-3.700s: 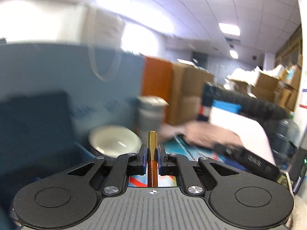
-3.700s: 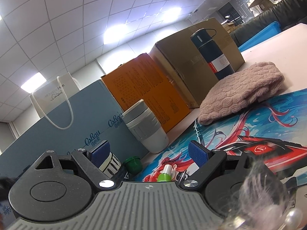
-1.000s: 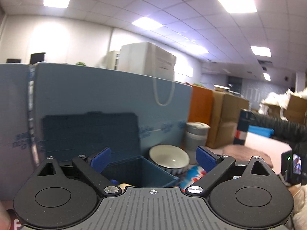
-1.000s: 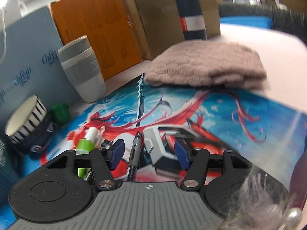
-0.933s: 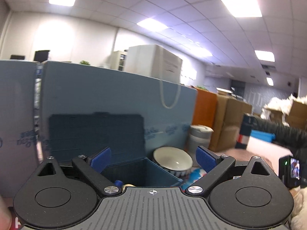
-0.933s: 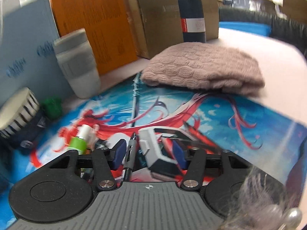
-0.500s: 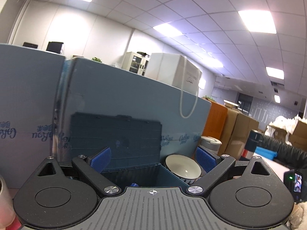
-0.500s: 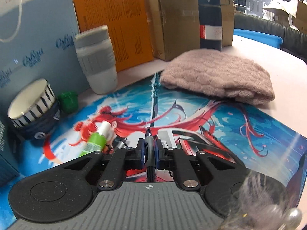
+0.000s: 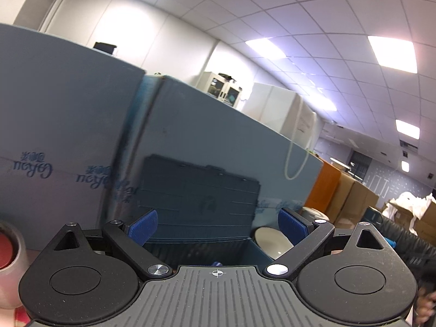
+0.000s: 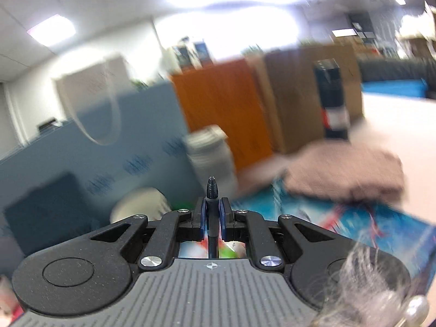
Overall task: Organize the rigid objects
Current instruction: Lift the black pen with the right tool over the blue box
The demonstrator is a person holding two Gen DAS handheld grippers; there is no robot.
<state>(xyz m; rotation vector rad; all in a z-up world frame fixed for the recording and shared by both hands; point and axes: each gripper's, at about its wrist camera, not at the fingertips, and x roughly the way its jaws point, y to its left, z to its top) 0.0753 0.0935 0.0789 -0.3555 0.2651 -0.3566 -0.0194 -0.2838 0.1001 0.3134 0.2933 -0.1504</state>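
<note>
On the left, the left gripper (image 9: 218,224) stands wide, with nothing between its blue pads (image 9: 143,227). It hovers just above the dark blue plastic storage box (image 9: 201,248) with its raised lid. To the right of the box stands a white ceramic bowl (image 9: 272,242), and a roll of clear tape (image 9: 9,269) is at the near left edge.

In the right wrist view, the right gripper (image 10: 212,218) is narrow and closed around a thin dark pen (image 10: 213,190), whose tip points forward, away from the camera. The view is blurred, and the pen seems lifted above the colourful printed desk mat (image 10: 340,218). The box (image 10: 46,212) lies to the far left of it.

I judge that the step in hand is carrying the pen to the box. The next move calls for travelling left, bringing the pen over the opening, and only then opening the fingers. The left gripper should leave room above the box.
</note>
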